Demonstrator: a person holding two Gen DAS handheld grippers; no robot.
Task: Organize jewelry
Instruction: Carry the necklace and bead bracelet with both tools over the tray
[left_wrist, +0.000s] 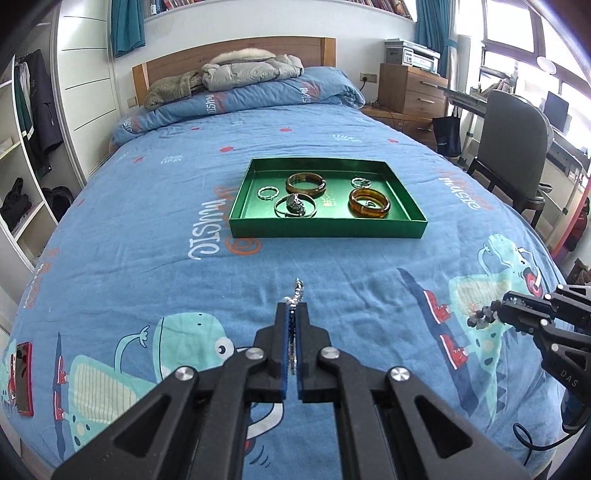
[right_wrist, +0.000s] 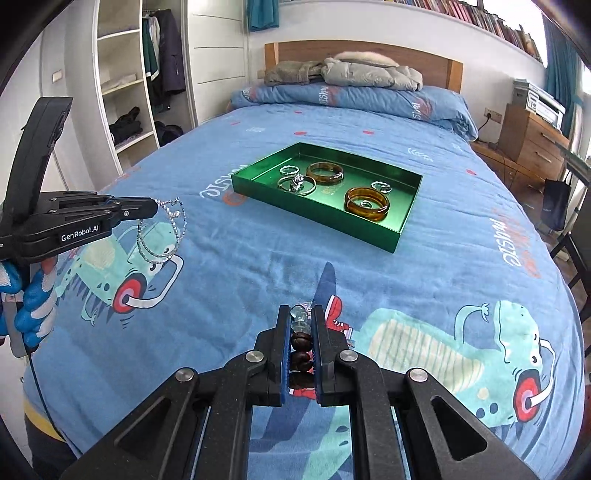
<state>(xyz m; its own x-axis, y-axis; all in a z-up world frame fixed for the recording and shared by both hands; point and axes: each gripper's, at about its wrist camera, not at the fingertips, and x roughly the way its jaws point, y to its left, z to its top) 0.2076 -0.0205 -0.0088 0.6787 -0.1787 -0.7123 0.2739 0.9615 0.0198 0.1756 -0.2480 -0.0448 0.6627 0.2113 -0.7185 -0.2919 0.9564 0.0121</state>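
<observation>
The shallow rectangular green metallic tray (left_wrist: 328, 224) serves as the reference landmark. It lies on the blue cartoon-print bed cover (left_wrist: 147, 206), toward the middle of the bed.

Inside the tray:
- Two amber-brown translucent bangles (left_wrist: 369, 203), one at the near right with a small silver ring inside it, the other toward the far wall.
- A thin silver bangle carrying a dark ornate charm (left_wrist: 295, 206), at the near left.
- Two small twisted silver rings (left_wrist: 267, 192), one at the far left, one at the far right.

Left gripper (left_wrist: 293, 306): positioned in front of the tray's near wall, above the bed cover. Its jaws are clenched on a fine silver rhinestone chain (right_wrist: 162, 229). In the right wrist view, the chain hangs from the fingertips in loose loops, clear of the tray.

Right gripper (right_wrist: 300, 314): also in front of the tray, to the near right. Its jaws are clamped on a bracelet of dark brown and clear glass beads (right_wrist: 300, 339). The beads sit between the blue pads, outside the tray.

A hand in a blue-and-white glove (right_wrist: 33, 306) grips the left gripper's handle.
</observation>
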